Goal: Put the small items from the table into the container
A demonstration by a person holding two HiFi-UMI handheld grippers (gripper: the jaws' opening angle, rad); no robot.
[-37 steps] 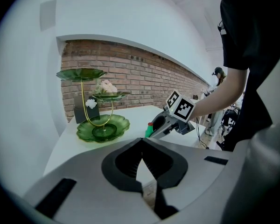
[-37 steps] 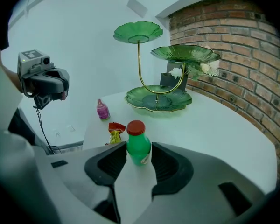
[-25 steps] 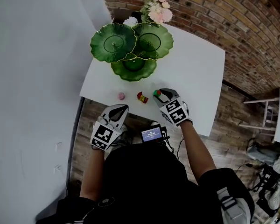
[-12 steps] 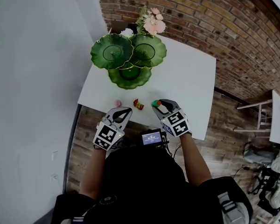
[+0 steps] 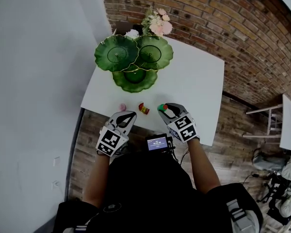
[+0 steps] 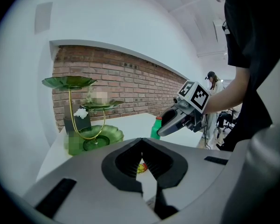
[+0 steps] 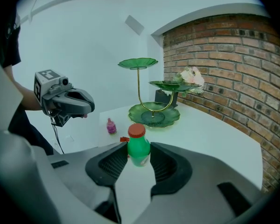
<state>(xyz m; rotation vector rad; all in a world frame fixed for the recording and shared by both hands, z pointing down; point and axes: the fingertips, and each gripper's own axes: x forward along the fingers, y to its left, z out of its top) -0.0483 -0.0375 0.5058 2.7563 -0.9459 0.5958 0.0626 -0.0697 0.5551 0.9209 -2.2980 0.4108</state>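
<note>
Right claw: I have it clamped on the green bottle, over the bench's 6 o'clock edge. Left claw: closed, empty. Pink bottle and red item: on the bench, 9 o'clock of the green bottle. Tiered stand: 12 o'clock.

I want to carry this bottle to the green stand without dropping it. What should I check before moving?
1. Right gripper closed on the green bottle, touching both its sides: ok.
2. Bottle clear of the table: cannot tell.
3. Bottom dish of the green stand free: ok.
4. Left gripper shut, empty, off to the side: ok.
5. Pink bottle and red item aside from the path: ok.
</note>
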